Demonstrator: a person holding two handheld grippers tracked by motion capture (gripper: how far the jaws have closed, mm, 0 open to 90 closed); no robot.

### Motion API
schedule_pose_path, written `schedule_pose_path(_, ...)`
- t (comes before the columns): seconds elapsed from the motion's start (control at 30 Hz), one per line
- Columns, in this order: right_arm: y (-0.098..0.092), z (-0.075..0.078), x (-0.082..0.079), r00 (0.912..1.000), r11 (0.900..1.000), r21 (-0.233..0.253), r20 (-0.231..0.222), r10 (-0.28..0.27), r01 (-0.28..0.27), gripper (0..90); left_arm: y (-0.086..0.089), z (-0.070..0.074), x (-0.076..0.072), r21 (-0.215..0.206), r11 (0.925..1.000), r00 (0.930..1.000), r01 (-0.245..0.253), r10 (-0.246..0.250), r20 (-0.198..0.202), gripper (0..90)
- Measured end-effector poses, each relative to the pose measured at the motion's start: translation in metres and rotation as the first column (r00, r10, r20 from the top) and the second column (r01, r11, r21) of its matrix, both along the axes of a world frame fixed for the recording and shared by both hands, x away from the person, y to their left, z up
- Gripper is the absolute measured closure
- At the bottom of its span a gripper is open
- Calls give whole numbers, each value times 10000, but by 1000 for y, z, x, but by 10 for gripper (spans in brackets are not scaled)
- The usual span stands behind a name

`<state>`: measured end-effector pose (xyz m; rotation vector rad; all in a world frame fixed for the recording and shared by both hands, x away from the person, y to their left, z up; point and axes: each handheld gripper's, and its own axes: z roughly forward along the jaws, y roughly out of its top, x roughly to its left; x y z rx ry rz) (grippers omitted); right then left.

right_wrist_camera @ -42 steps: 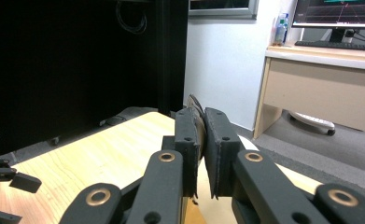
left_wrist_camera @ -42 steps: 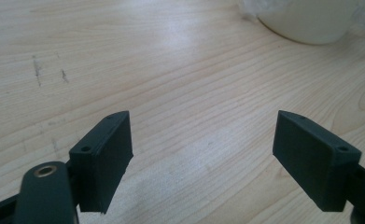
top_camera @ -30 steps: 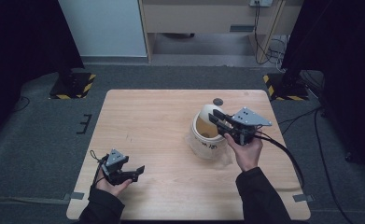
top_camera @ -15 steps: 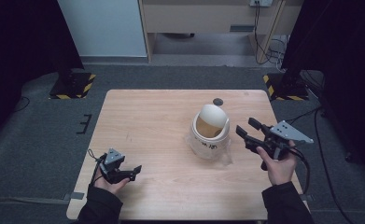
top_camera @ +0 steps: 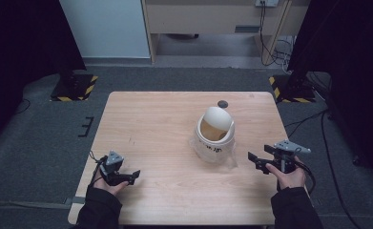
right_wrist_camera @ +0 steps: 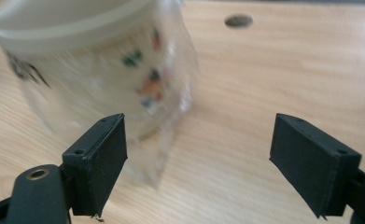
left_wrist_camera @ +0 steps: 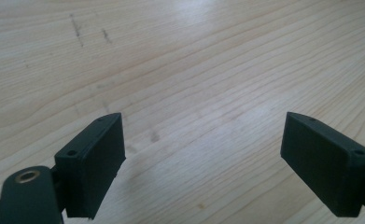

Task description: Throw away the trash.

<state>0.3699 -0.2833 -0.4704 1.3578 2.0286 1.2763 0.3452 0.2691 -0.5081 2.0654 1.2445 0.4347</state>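
The right gripper [top_camera: 259,161], jaws wide apart and empty, hovers near the table's [top_camera: 150,124] right edge, aimed at a cream tub [top_camera: 214,135] in clear plastic wrap, standing mid-table with its lid tilted open. The left gripper [top_camera: 129,176], also open, rests low at the near left, likely idle.

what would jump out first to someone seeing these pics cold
The eye goes first to the white tub standing just right of centre on the pale wooden table, with its lid tipped up at the back and clear plastic wrap around its sides. Next come the two black grippers near the table's front edge: the left gripper at the left and the right gripper beside the tub, both with jaws open and empty.
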Motion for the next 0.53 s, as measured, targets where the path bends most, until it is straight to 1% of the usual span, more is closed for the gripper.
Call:
schedule_pose_path(0.03,-6,-9,2,9997,9997,-238,-244,-51,45,185,2,-1,1,65,10000,10000,-65,65,-40,127)
schedule_pose_path(0.07,-6,-9,2,9997,9997,-238,-244,-51,45,185,4,-1,2,90,9999,9999,-102,102,-68,127)
schedule_pose_path(0.13,-11,-16,5,9992,9987,-503,-383,-120,101,183,7,-3,3,186,9997,9997,-187,189,-143,125)
schedule_pose_path(0.2,-17,-24,8,9974,9971,-734,-675,-235,185,171,10,-5,5,285,9992,9993,-271,278,-248,119)
schedule_pose_path(0.23,-19,-26,9,9971,9963,-848,-732,-230,168,168,12,-6,5,340,9989,9990,-317,327,-313,119)
schedule_pose_path(0.27,-22,-32,11,9954,9942,-1065,-930,-235,135,165,13,-7,6,382,9987,9986,-342,356,-380,114)
schedule_pose_path(0.3,-22,-32,11,9954,9942,-1065,-930,-235,135,165,14,-8,7,411,9984,9983,-378,395,-431,114)
schedule_pose_path(0.33,-24,-35,12,9945,9926,-1216,-1035,-172,45,161,15,-9,7,441,9982,9980,-404,424,-476,112)
schedule_pose_path(0.37,-26,-39,14,9928,9892,-1468,-1188,-165,-11,152,16,-10,8,450,9980,9977,-434,456,-503,107)
schedule_pose_path(0.4,-26,-39,14,9928,9892,-1468,-1188,-165,-11,152,17,-11,8,502,9977,9974,-447,475,-550,107)
schedule_pose_path(0.47,-28,-42,16,9911,9859,-1673,-1307,-239,18,144,17,-13,9,616,9971,9967,-451,491,-643,105)
schedule_pose_path(0.53,-30,-43,17,9911,9845,-1753,-1292,-314,83,135,17,-14,9,680,9968,9963,-430,478,-708,99)
